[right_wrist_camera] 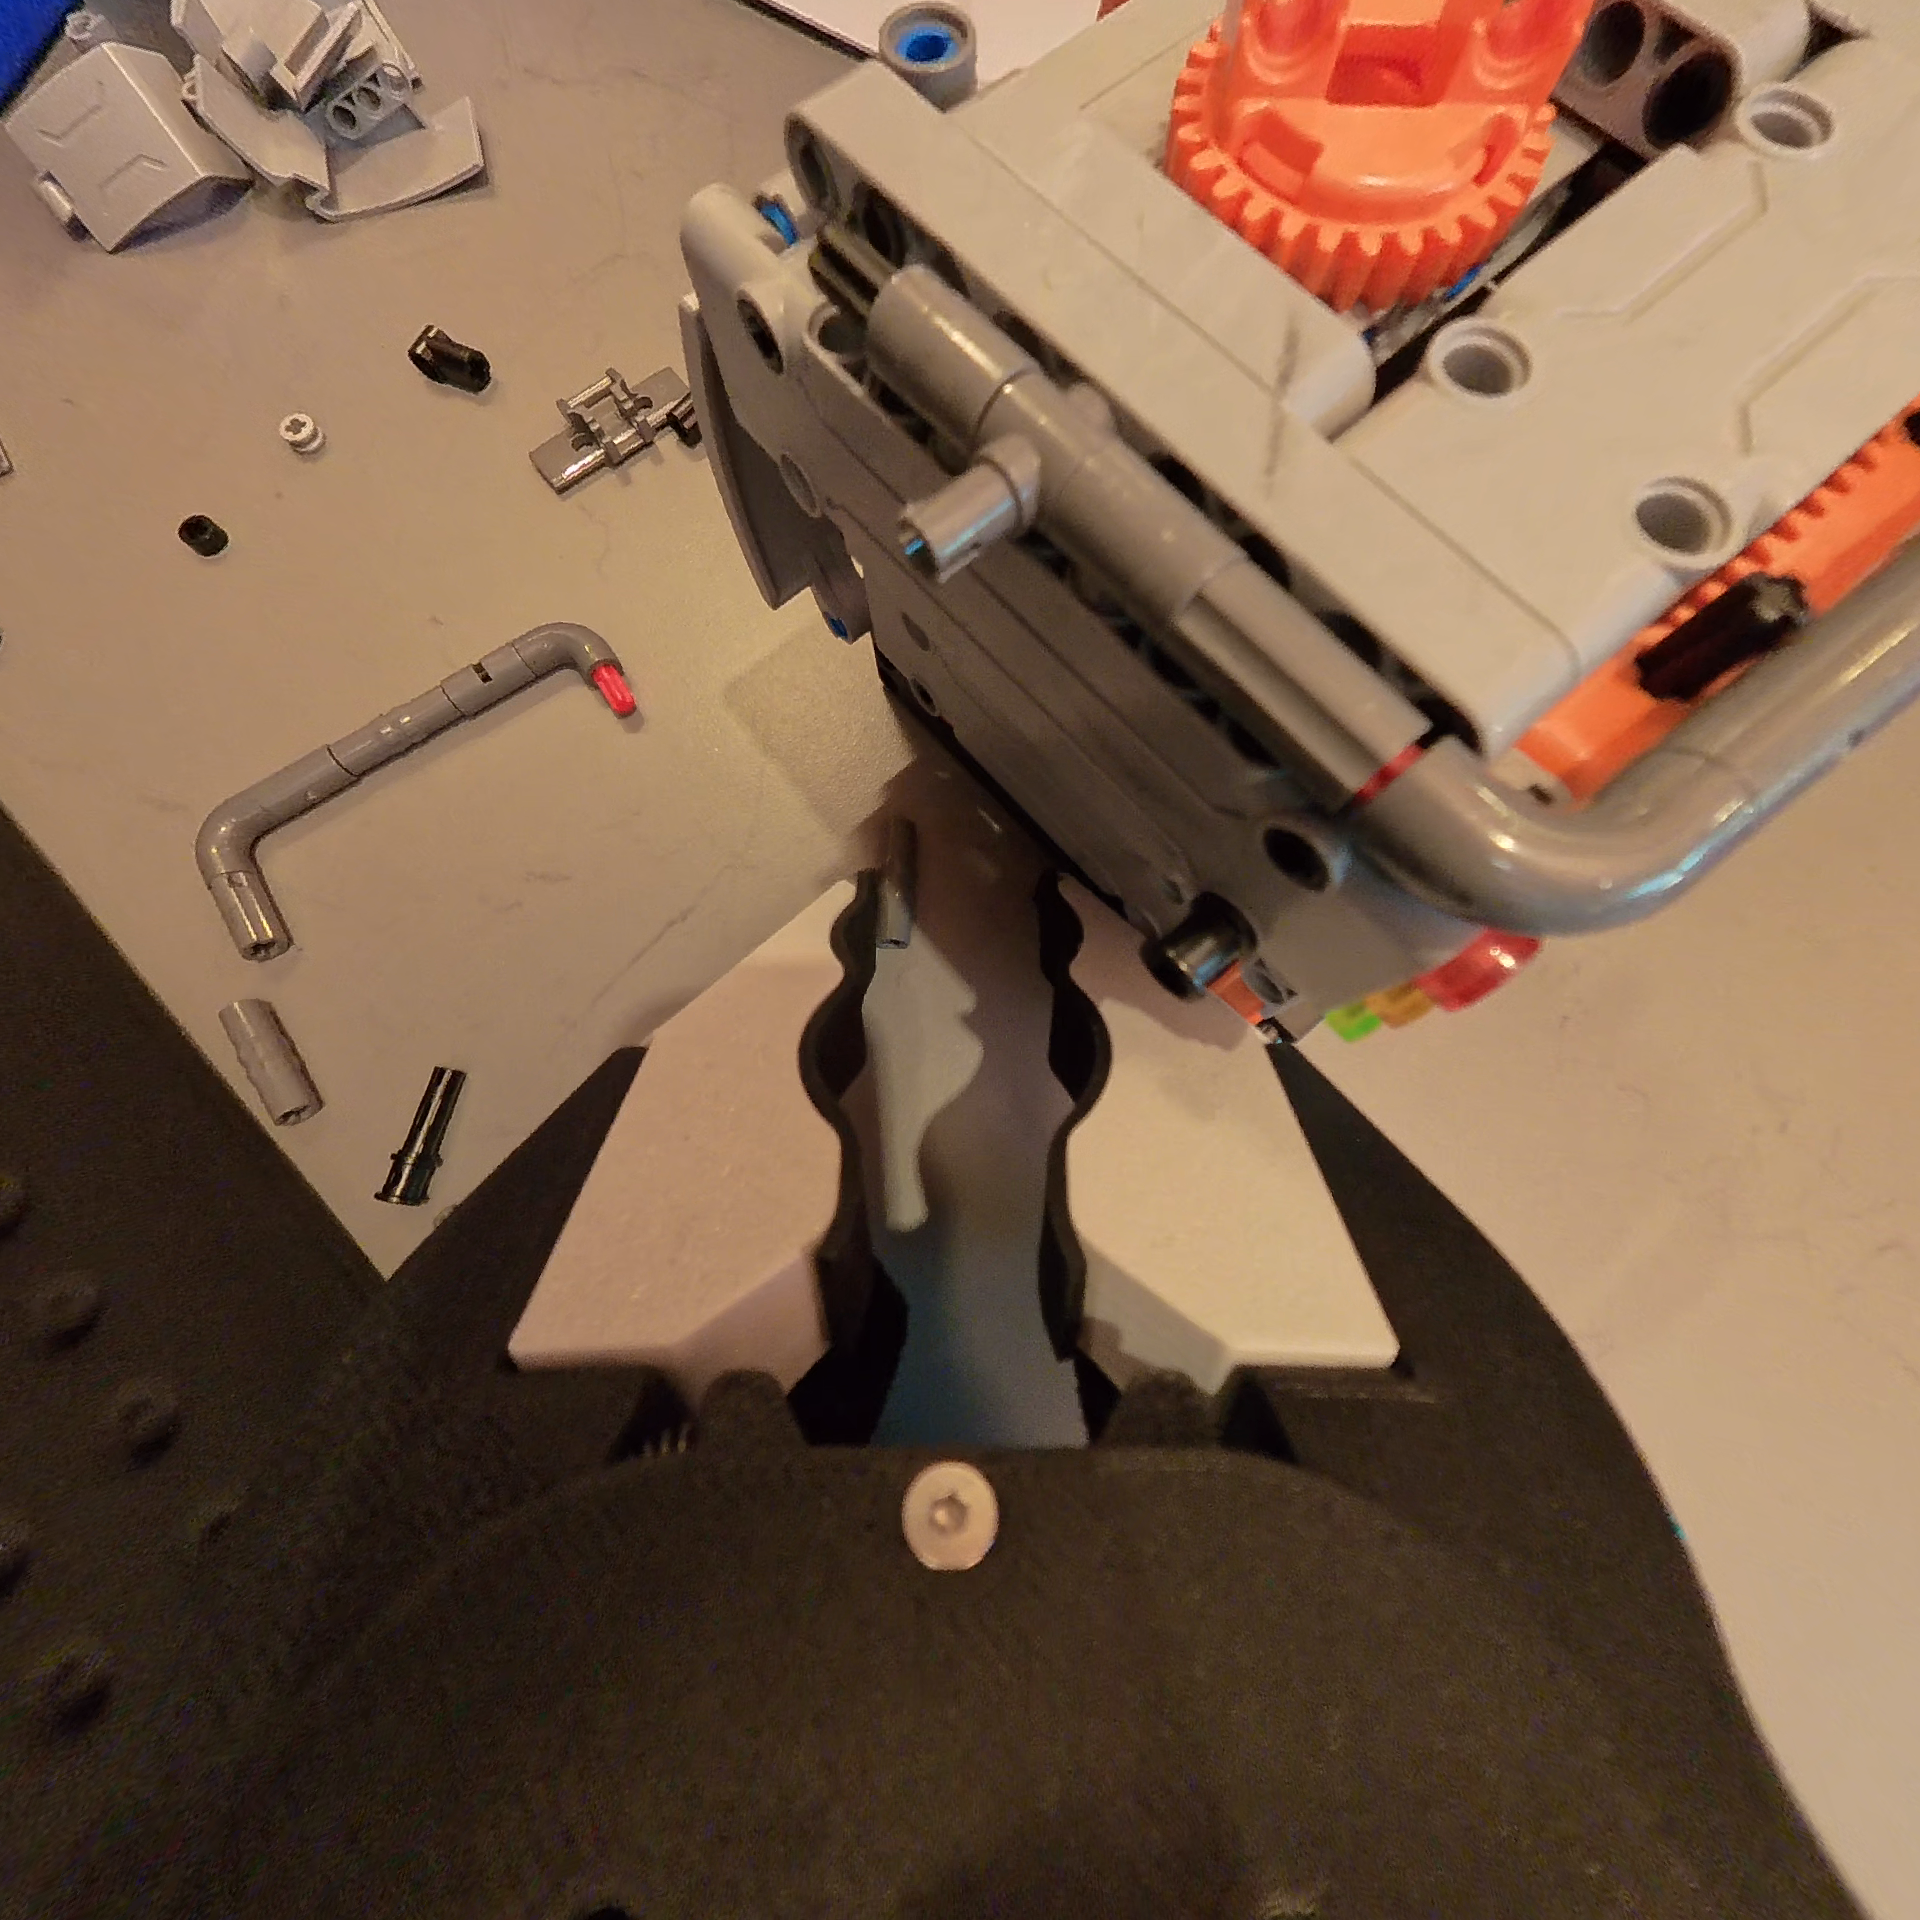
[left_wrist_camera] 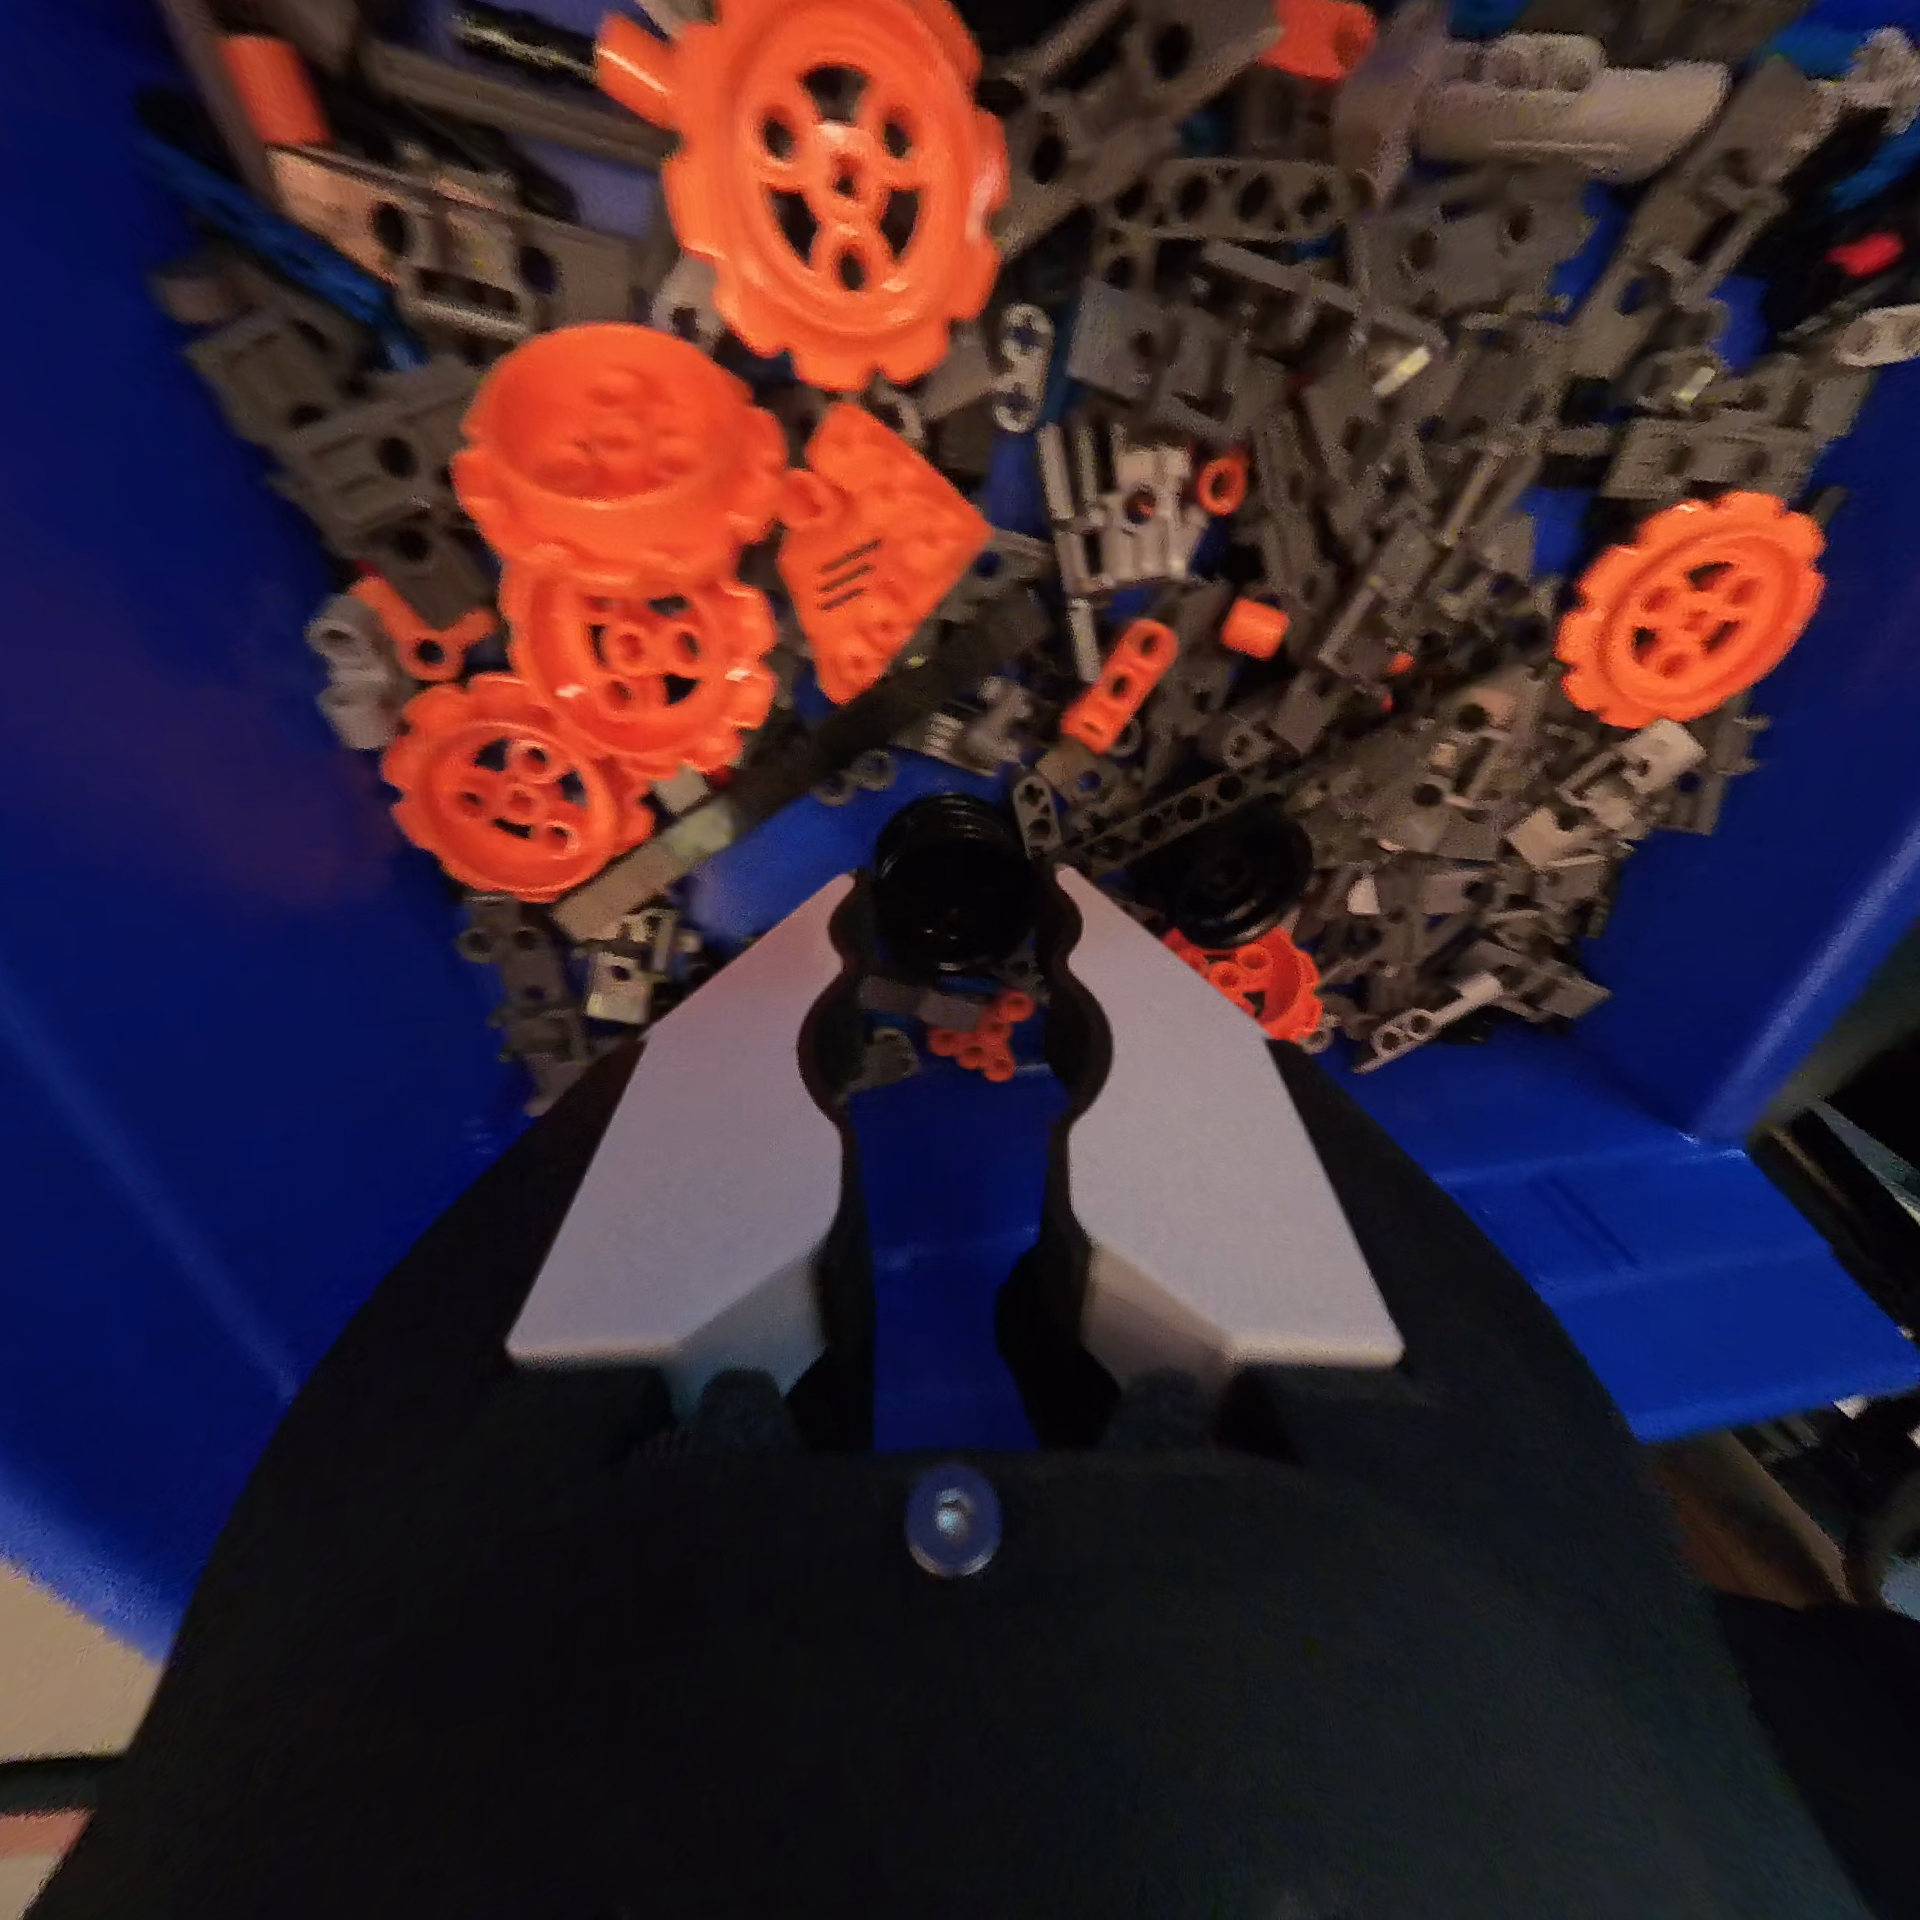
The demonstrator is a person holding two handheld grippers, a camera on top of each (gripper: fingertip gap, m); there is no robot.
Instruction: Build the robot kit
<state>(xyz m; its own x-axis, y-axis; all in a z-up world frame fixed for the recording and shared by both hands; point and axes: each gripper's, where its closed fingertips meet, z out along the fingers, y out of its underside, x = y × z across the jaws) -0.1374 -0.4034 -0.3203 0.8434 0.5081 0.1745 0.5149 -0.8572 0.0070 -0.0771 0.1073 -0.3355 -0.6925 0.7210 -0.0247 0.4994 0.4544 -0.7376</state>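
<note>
In the left wrist view my left gripper (left_wrist_camera: 951, 904) reaches into a blue bin (left_wrist_camera: 135, 727) filled with grey and orange building pieces. Its fingertips are closed on a small black tyre (left_wrist_camera: 951, 883). A second black tyre (left_wrist_camera: 1231, 883) lies just right of it, on an orange piece. In the right wrist view my right gripper (right_wrist_camera: 961, 914) stands with its jaws apart, bare table showing between them. Its tips sit at the lower corner of a grey built model (right_wrist_camera: 1195, 468) with an orange gear (right_wrist_camera: 1361, 177) on top. A small dark pin (right_wrist_camera: 894, 894) is beside the left fingertip.
Several orange toothed wheels (left_wrist_camera: 831, 177) lie on the pile in the bin. On the grey table (right_wrist_camera: 468, 852) left of the model lie a bent grey tube (right_wrist_camera: 405, 727), a grey sleeve (right_wrist_camera: 268, 1060), a black pin (right_wrist_camera: 421, 1138), a track link (right_wrist_camera: 608, 426) and grey panels (right_wrist_camera: 239, 114). My right fingertips sit around 50 cm from my left ones.
</note>
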